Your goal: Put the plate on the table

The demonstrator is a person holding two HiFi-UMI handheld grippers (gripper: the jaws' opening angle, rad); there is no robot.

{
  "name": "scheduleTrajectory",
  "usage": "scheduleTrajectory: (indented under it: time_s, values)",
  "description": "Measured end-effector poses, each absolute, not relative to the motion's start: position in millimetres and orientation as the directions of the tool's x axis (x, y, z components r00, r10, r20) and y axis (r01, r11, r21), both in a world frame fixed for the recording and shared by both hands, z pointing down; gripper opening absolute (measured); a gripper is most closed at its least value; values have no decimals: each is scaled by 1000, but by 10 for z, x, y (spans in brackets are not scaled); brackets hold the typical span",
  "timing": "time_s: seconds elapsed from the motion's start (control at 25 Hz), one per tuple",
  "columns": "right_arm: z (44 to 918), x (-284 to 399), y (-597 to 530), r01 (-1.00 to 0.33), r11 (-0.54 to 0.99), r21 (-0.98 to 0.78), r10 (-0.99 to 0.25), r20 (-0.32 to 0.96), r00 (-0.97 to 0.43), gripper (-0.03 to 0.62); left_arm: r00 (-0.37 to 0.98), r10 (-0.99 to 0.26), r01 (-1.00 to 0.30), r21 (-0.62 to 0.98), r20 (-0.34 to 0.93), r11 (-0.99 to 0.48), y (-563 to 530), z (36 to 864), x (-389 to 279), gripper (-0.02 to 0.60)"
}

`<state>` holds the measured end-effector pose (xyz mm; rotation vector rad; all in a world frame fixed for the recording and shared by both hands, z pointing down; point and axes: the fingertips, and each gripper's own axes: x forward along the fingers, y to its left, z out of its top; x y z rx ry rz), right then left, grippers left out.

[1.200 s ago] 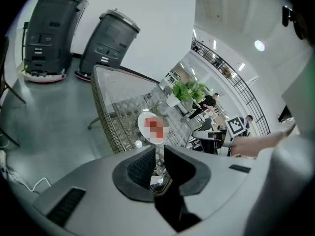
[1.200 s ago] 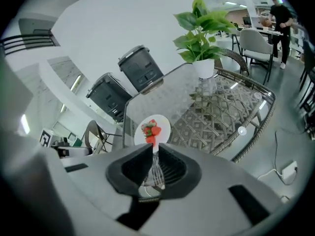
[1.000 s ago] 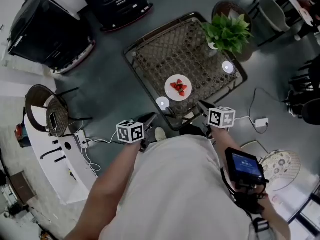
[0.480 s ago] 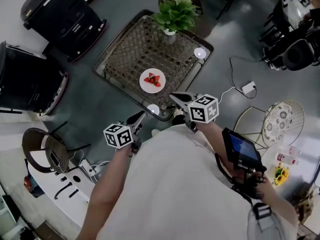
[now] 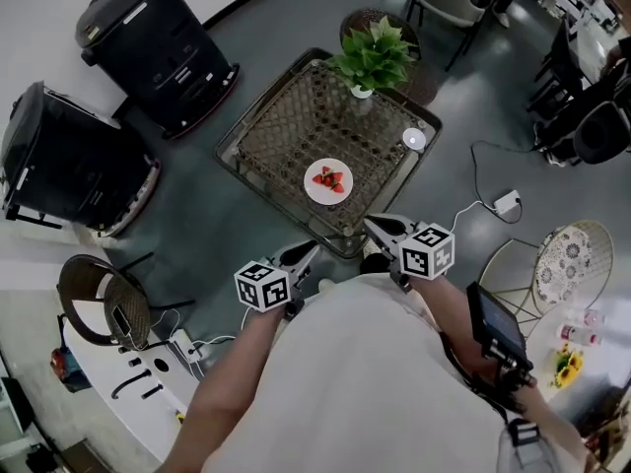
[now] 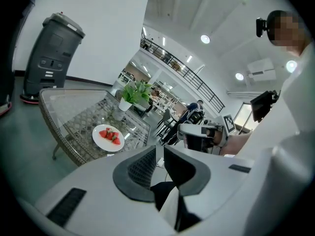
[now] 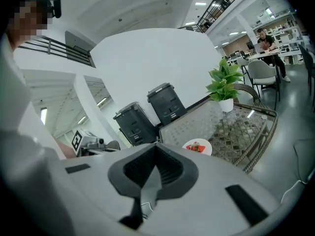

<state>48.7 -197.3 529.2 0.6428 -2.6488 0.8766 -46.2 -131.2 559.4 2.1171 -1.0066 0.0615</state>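
A white plate point(image 5: 328, 180) with cut strawberries rests on the glass-topped wicker table point(image 5: 276, 136), near its front edge. Both grippers hover off the table, close to the person's body. In the head view my left gripper point(image 5: 314, 248) points at the table's near corner, shut and empty. My right gripper point(image 5: 370, 221) is just short of the table edge, also shut with nothing in it. The left gripper view shows the plate point(image 6: 108, 136) beyond the closed jaws of that gripper point(image 6: 160, 154). In the right gripper view the plate point(image 7: 198, 147) lies ahead of the closed gripper point(image 7: 156, 149).
A potted plant point(image 5: 373, 57) and a small white disc point(image 5: 414, 139) stand at the table's far side. Two black machines point(image 5: 158, 37) point(image 5: 69, 166) sit on the floor to the left. A cable with an adapter point(image 5: 507, 202) and a round white stand point(image 5: 570, 264) are at right.
The head camera has swung, so the table and plate sit a little farther up the view. Both grippers stay shut and empty near the table's front edge; the plate has not moved on the table.
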Motion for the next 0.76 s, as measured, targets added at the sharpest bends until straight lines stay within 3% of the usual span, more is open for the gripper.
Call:
scheduleTrajectory:
  time_s: [0.36, 0.76]
  values:
    - [5249, 347, -1731, -436, 776, -455, -267, 389, -882, 3, 661, -666, -693, 621, 345, -366, -1160, 5596, -566, 57]
    - [5385, 577, -1630, -512, 731, -451, -302, 458, -836, 3, 682, -652, -671, 639, 332, -376, -1113, 5648, -422, 57]
